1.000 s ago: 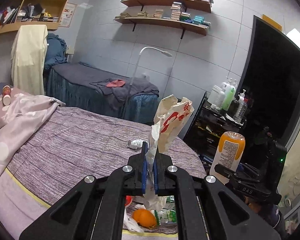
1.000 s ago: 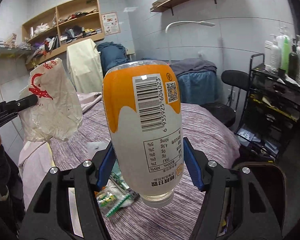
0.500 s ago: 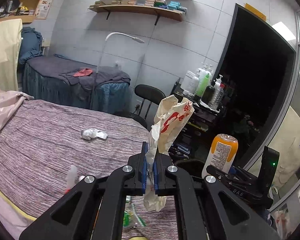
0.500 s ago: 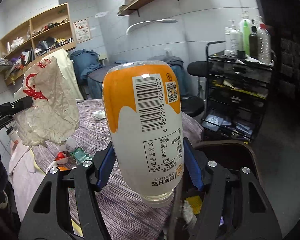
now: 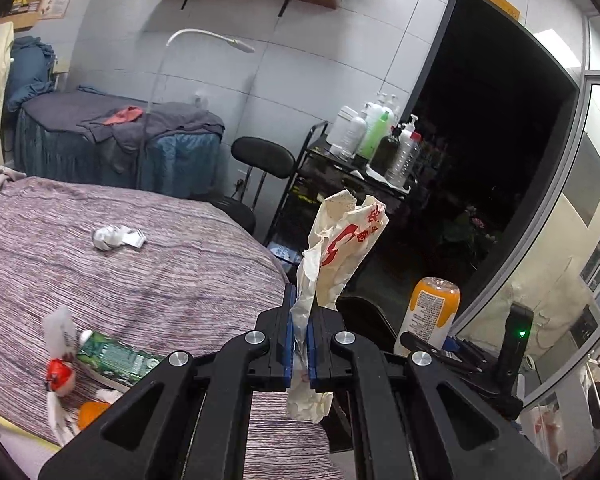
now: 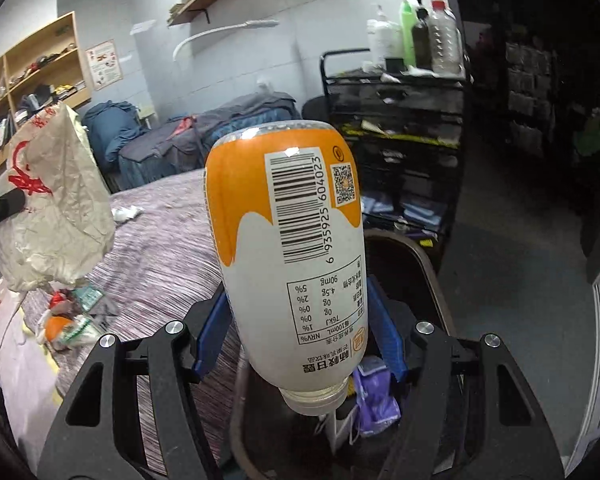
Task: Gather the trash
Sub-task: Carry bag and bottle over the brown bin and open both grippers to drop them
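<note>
Pinching hard in the left wrist view, the left gripper [image 5: 299, 334] has its blue pads clamped flat on a crumpled white paper bag [image 5: 340, 248] with red print; the bag stands up out of the jaws and a wad of it hangs below them. Beyond the fingers lies the striped purple bedspread [image 5: 160, 272], with a crumpled white wrapper [image 5: 116, 237] well up the bed, and a green carton [image 5: 118, 358] and an orange ball-like piece [image 5: 90, 414] at the near edge. Off to the right, the right gripper [image 5: 440, 350] carries the orange-and-white bottle [image 5: 430, 312].

Over to the right wrist view: the right gripper [image 6: 298, 334] stands partly spread, both blue pads pressed on the sides of that drink bottle [image 6: 296, 248], held upside down with its neck toward the camera. Directly beneath it sits a dark trash bin [image 6: 416, 256], its rim curving around behind the bottle; inside, a purple crumpled bag [image 6: 374, 396] shows beside the bottle neck. At far left the paper bag [image 6: 56, 200] hangs in the left gripper [image 6: 0, 206], above the bed's edge, where a litter pile [image 6: 70, 320] rests.
</note>
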Motion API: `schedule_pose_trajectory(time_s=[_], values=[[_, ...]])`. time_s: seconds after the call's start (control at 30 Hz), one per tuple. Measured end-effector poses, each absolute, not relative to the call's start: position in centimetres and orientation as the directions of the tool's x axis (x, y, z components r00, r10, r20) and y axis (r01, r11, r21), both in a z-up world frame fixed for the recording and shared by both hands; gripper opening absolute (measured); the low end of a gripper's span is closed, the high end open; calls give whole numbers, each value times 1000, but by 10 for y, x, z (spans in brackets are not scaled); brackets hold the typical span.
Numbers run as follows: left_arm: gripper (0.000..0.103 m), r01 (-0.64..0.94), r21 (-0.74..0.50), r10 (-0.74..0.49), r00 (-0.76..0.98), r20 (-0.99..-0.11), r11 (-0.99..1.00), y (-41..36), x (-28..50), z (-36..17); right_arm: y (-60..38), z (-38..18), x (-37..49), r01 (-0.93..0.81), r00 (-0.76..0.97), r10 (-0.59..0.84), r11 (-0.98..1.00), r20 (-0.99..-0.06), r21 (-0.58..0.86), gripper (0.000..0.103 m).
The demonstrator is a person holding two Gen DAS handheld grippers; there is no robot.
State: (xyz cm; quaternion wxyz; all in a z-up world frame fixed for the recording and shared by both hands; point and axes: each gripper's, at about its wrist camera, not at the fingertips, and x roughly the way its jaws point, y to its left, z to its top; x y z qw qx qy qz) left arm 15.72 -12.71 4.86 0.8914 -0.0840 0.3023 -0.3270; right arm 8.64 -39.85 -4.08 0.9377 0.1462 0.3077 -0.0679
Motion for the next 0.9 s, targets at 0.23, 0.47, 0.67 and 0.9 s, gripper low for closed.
schedule_pose_trajectory(time_s=[0.23,0.47,0.67,0.9], values=[[5,544,-373,-654,540,-530,752,-154,161,27,-418,-82,92,276,737,-48,932,-674,236,64],[5,561,-377,-663,491,-565,737,-177,161,11,-424,-117,101,321,670,-41,916,-742,239,65],[5,585,-377,-673,445,-591,718,-197,157,-2,-428,-122,88,359,675,-57,896,-736,260,66],[5,617,-361,-677,410,-611,699,-220,153,-8,-444,-106,53,434,711,-136,857,-690,278,66]])
